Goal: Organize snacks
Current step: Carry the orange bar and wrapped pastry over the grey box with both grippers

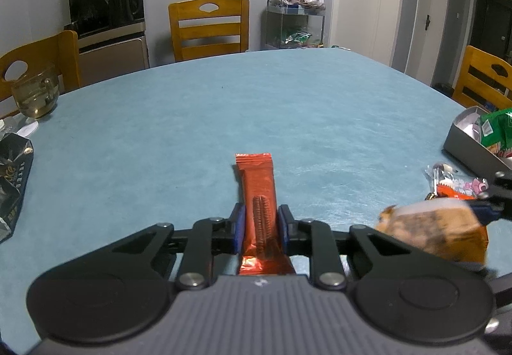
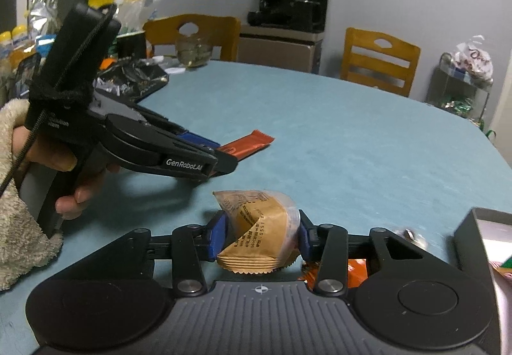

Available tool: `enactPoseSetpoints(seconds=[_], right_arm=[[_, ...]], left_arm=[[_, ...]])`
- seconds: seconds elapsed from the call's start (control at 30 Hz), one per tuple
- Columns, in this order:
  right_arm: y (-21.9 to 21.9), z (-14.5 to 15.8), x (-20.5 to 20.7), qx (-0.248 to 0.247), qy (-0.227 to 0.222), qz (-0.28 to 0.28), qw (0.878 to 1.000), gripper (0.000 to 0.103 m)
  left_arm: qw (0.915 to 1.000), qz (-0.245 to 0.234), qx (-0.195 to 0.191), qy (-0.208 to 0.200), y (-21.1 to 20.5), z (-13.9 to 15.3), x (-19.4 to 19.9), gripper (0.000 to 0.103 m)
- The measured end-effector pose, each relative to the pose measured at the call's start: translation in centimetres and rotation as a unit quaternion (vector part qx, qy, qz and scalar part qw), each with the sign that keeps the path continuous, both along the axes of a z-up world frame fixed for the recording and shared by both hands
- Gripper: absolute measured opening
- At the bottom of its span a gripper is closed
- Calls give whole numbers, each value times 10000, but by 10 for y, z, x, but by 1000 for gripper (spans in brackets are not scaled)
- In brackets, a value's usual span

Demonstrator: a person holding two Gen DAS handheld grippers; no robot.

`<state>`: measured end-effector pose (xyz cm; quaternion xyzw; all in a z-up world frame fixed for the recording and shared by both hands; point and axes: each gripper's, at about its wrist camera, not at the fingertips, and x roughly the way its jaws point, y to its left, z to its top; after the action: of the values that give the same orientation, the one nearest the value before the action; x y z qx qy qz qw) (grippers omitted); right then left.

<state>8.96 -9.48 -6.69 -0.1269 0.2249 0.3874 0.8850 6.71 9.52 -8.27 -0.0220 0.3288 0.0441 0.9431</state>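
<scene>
My left gripper is shut on a long red snack bar and holds it just above the blue table; the bar points forward. It also shows in the right wrist view, sticking out of the left gripper. My right gripper is shut on a tan snack packet, also seen blurred at the right in the left wrist view. A grey tray with green packets stands at the right; its corner shows in the right wrist view.
A small pink-and-orange packet lies beside the tray. A black snack bag and a glass mug sit at the table's left. Wooden chairs ring the table. More bags pile up at the far left.
</scene>
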Motion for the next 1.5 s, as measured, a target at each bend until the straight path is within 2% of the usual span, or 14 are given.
enactPoseSetpoints(seconds=[0.33,0.73,0.9,1.1,1.23,1.5], right_arm=[[-25,11,-21,158,-152,-140,9997,45],[-65,28,-50,375,-511,-280,9976,45],[-94,27,-55,473,-453,-390,9971,45],[-118,24,-64,566,-505,-325,9966,45],[-135,25,-66,674,-534,-382,9956,45],[-189,28,-61,1002,-624,-906,9889,45]], left_arm=[[9998,-25,10,-210,-2,7,-10,18],[9973,-242,-174,-665,-19,37,-34,18],[9955,-428,-132,-836,-48,55,-44,18],[9930,-746,-323,-856,-86,67,-50,18],[9914,-968,-295,-832,-115,74,-45,18],[9839,-1559,-247,-834,-177,85,-21,18]])
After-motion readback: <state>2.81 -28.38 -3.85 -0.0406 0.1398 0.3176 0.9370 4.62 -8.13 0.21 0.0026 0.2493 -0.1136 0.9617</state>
